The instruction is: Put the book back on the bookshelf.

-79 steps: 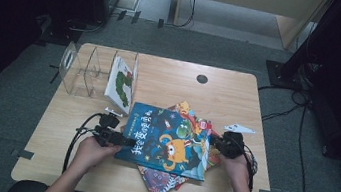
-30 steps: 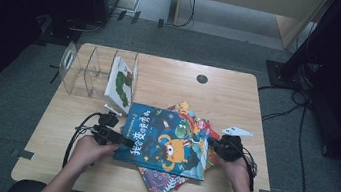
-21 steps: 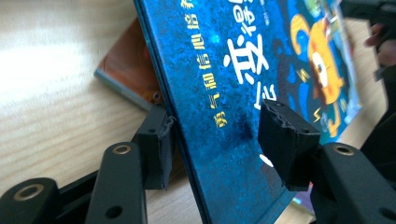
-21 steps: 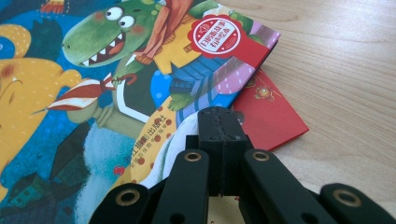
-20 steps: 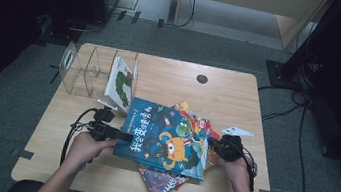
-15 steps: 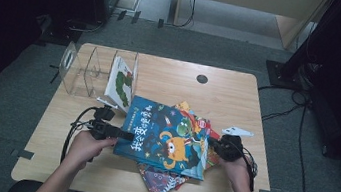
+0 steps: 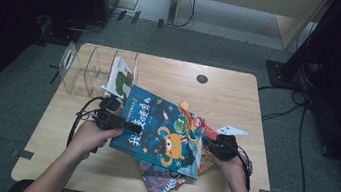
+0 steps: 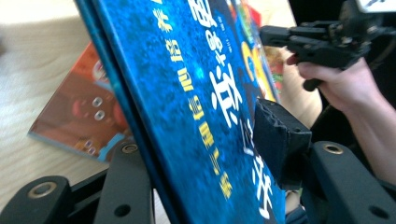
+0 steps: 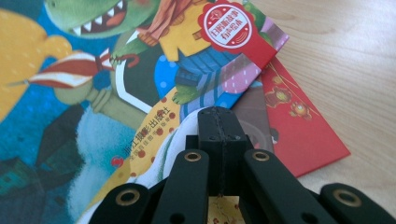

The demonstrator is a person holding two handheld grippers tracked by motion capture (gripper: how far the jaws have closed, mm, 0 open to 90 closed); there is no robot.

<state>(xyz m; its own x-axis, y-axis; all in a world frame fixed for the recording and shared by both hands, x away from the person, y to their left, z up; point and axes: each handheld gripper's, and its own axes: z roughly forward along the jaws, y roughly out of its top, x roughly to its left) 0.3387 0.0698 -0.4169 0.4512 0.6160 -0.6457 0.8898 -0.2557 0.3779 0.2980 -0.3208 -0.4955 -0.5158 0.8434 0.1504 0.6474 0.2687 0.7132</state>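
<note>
Blue book [image 7: 161,130] edge clamped, left gripper [image 7: 126,125] raised level.

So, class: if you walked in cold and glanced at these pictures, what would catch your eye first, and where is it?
First, the big blue picture book mid-table, its left edge lifted off the pile of books beneath, between the jaws of the left hand-held gripper. At its right edge the right hand-held gripper rests shut on the pile. Behind, at the table's back left, a clear rack holds one book.
</note>
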